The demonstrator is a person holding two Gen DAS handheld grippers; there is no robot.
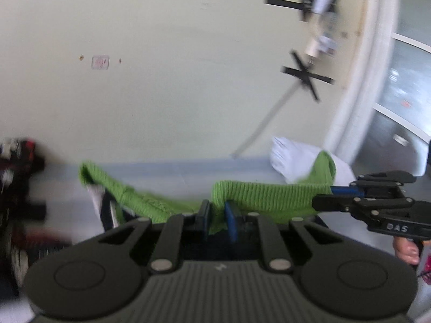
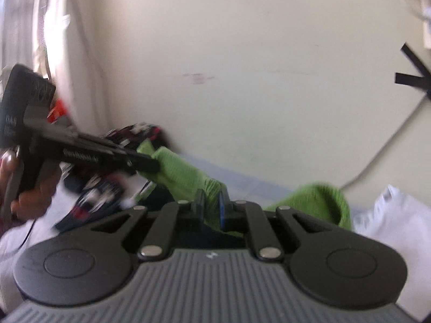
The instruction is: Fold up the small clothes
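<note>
Green ribbed knit fills the middle of both wrist views: a small sock (image 1: 269,196), lifted off the table (image 1: 67,188) and strung between my two tools. My left tool (image 1: 216,222) is clamped on it, the blue pads pinching a bunched end at 6 o'clock of its view. My right tool (image 2: 211,208) likewise grips the knit between its pads, and in the left view it comes in from 3 o'clock with its fingertips closed on the fabric. From the right wrist, the open cuff hangs loose toward 4 o'clock.

As I judge it, this sock is picked up and stretched out, but I see no fold in it yet; the halves are not laid together. A white cloth (image 1: 291,161) sits at 2 o'clock in the left view, and whether it is already folded I cannot tell. A dark patterned heap (image 2: 107,188), red, white and navy, lies at 9 o'clock in the right view, seemingly unsorted, so most of the job looks ahead of me.
</note>
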